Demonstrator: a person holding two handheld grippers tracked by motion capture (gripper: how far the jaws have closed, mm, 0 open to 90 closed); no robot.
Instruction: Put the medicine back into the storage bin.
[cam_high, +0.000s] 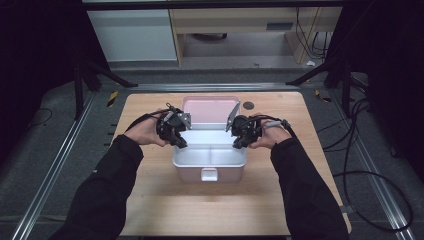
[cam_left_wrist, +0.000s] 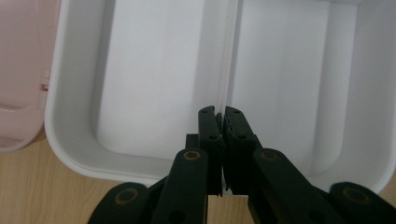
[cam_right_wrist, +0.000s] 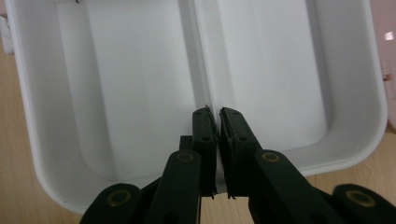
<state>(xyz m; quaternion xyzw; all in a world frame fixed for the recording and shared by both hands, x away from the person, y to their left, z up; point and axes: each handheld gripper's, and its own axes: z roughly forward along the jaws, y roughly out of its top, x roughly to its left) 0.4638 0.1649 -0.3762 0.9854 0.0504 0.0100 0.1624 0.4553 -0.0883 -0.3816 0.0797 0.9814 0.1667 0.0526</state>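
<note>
A white two-compartment box (cam_high: 210, 156) with its pink lid (cam_high: 209, 109) swung open at the back stands mid-table. My left gripper (cam_high: 181, 142) hovers over the box's left rim, shut with nothing between its jaws. My right gripper (cam_high: 237, 144) hangs over the right rim, also shut and empty. In the left gripper view the closed jaws (cam_left_wrist: 219, 112) point at the divider (cam_left_wrist: 229, 51) between the two empty compartments, the pink lid (cam_left_wrist: 21, 70) at the left edge. In the right gripper view the closed jaws (cam_right_wrist: 214, 112) point at the same divider (cam_right_wrist: 198, 51) from the other side.
The box sits on a light wooden table (cam_high: 150, 200). A small dark round disc (cam_high: 248, 105) lies behind the lid at the right. A white latch tab (cam_high: 209, 174) sticks out of the box's front wall. Black cables (cam_high: 370, 165) trail on the floor to the right.
</note>
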